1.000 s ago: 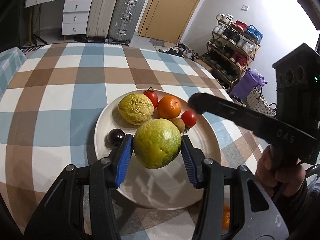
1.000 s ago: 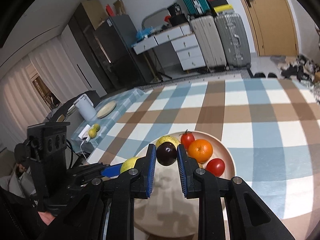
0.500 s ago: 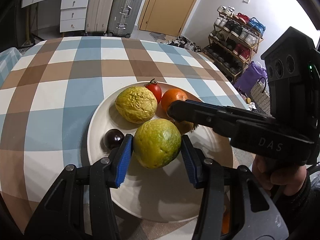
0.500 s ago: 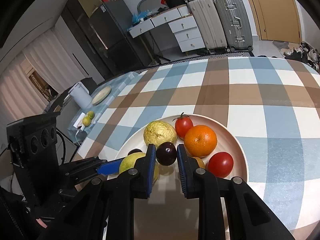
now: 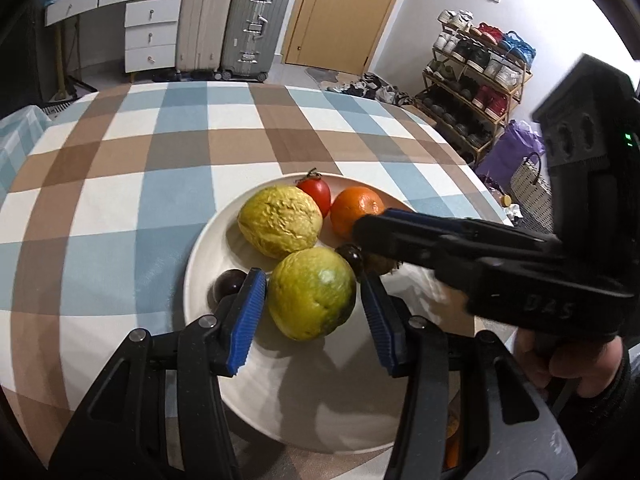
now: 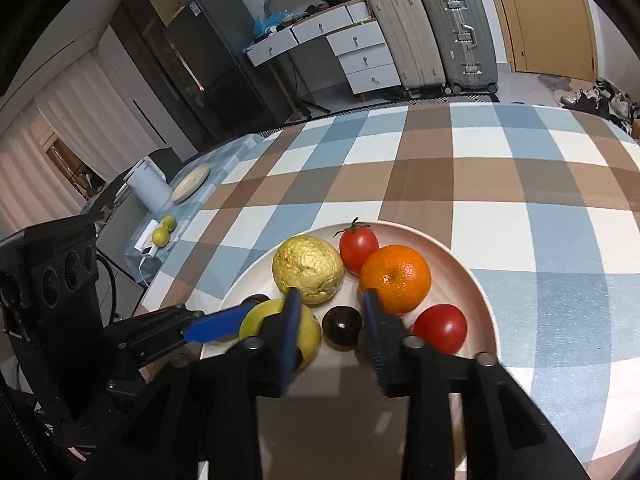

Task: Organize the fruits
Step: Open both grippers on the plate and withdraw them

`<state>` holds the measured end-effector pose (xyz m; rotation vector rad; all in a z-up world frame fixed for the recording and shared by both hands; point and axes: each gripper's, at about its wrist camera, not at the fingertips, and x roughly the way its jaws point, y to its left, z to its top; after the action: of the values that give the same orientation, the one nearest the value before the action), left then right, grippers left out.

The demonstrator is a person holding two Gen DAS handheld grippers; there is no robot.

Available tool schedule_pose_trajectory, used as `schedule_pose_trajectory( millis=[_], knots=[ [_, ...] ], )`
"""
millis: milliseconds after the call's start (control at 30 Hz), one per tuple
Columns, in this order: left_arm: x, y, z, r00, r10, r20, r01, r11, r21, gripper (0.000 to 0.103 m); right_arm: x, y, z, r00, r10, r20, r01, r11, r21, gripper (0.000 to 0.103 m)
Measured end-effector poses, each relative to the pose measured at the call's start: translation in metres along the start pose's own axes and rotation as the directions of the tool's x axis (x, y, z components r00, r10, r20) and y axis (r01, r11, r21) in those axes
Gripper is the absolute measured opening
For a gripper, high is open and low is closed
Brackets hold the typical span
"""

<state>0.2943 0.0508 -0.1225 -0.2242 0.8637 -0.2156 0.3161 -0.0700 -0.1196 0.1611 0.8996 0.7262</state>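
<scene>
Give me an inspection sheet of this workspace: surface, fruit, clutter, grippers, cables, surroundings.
Surface: checked blue, brown and white tablecloth.
Job's things: round cream plate holds wrinkled yellow fruit, orange, two red tomatoes, two dark plums, yellow-green fruit.
Clutter: nothing seen.
Grippers: left gripper grips the yellow-green fruit; right gripper, jaws just opened, straddles a plum.
Cables: white cord on side table.
Surroundings: suitcases, drawers, shoe rack.

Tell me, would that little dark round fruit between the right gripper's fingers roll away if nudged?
Probably. The dark fruit looks round and glossy, so it may roll and slip. The plate rim and neighbouring orange would likely stop it.
</scene>
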Motion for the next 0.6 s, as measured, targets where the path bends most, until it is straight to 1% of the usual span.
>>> schedule_pose_trajectory(
  millis=[33, 133, 200, 267, 300, 367, 467, 533, 567, 600],
  knots=[
    [-0.002, 0.0, 0.0, 1.0, 0.004, 0.004, -0.004, 1.0, -0.002, 0.046, -0.005, 0.001, 0.0, 1.0, -0.003, 0.009, 0.003, 1.0, -0.001, 0.038],
    [-0.014, -0.002, -0.001, 0.999, 0.027, 0.022, -0.027, 1.0, 0.004, 0.055, -0.023, 0.001, -0.001, 0.999, -0.008, 0.047, 0.008, 1.0, 0.006, 0.039],
    [-0.023, -0.005, -0.002, 0.998, 0.047, 0.046, -0.047, 0.999, 0.01, 0.064, -0.04, 0.002, -0.004, 0.997, -0.013, 0.078, 0.012, 1.0, 0.012, 0.047],
    [-0.033, -0.008, -0.002, 0.995, 0.069, 0.069, -0.07, 0.997, 0.013, 0.068, -0.053, 0.002, -0.008, 0.995, -0.02, 0.097, 0.018, 1.0, 0.017, 0.048],
    [-0.038, -0.009, -0.003, 0.993, 0.081, 0.082, -0.082, 0.997, 0.014, 0.07, -0.059, 0.003, -0.01, 0.994, -0.024, 0.103, 0.022, 1.0, 0.018, 0.049],
    [-0.049, -0.01, -0.004, 0.991, 0.087, 0.104, -0.088, 0.996, 0.006, 0.07, -0.073, 0.004, -0.016, 0.992, -0.036, 0.122, 0.034, 0.999, 0.021, 0.049],
    [-0.066, -0.016, -0.007, 0.987, 0.096, 0.128, -0.098, 0.995, 0.004, 0.072, -0.094, 0.01, -0.026, 0.987, -0.054, 0.149, 0.054, 0.999, 0.006, 0.053],
    [-0.079, -0.022, -0.01, 0.984, 0.109, 0.143, -0.111, 0.994, 0.008, 0.077, -0.11, 0.014, -0.033, 0.983, -0.054, 0.177, 0.055, 0.998, 0.001, 0.054],
    [-0.084, -0.025, -0.012, 0.982, 0.112, 0.152, -0.115, 0.993, 0.01, 0.079, -0.116, 0.016, -0.035, 0.981, -0.054, 0.188, 0.055, 0.998, 0.001, 0.057],
    [-0.089, -0.028, -0.014, 0.98, 0.117, 0.161, -0.12, 0.993, 0.013, 0.08, -0.123, 0.017, -0.038, 0.978, -0.052, 0.202, 0.053, 0.999, -0.001, 0.063]
  ],
)
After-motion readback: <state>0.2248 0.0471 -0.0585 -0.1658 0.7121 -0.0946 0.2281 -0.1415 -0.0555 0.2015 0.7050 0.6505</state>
